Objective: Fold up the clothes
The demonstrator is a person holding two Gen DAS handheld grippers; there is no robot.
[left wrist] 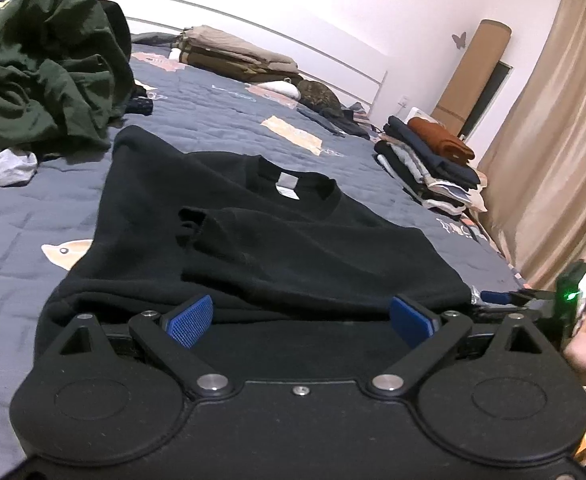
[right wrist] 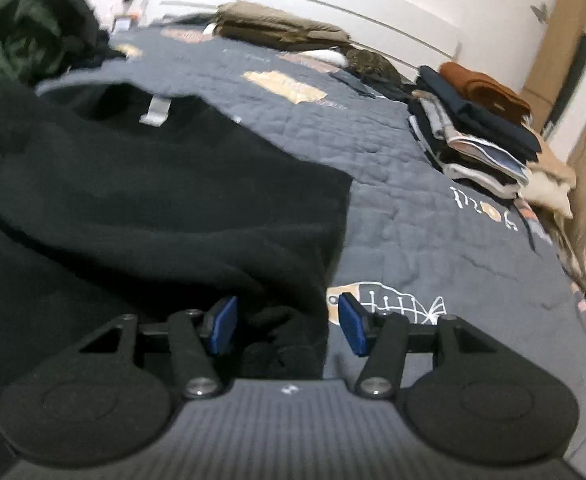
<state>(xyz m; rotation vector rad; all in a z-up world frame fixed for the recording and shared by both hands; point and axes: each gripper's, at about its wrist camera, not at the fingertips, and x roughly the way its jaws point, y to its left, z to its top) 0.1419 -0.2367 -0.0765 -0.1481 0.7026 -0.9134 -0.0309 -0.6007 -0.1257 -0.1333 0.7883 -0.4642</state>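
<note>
Closest to me, the left gripper point(left wrist: 301, 320) sits at the hem of the black sweatshirt point(left wrist: 253, 240), its blue pads spread wide with the fabric edge lying between them, not pinched. The right gripper point(right wrist: 289, 326) is at the sweatshirt's right bottom corner, jaws also apart; a bunched fold of black cloth sits between the pads, but they do not press on it. In the left wrist view the right gripper shows at the far right edge with a green light.

The sweatshirt lies flat on the grey-blue quilt point(left wrist: 221, 116), collar away from me, one sleeve folded across the chest and a white neck label point(left wrist: 287, 189) showing.

Left of it, a heap of dark green clothing point(left wrist: 49, 60) rises on the quilt, with a pale grey garment point(left wrist: 5, 166) at its foot. To the right, near the bed's edge, stands a stack of folded clothes point(left wrist: 429, 168) topped by a rust-brown piece point(left wrist: 441, 136). Further back lie folded tan bedding point(left wrist: 233, 56) and a mottled dark item point(left wrist: 319, 98). Beige curtains point(left wrist: 553, 140) hang on the right, with a tall brown roll point(left wrist: 473, 76) leaning against the wall.
</note>
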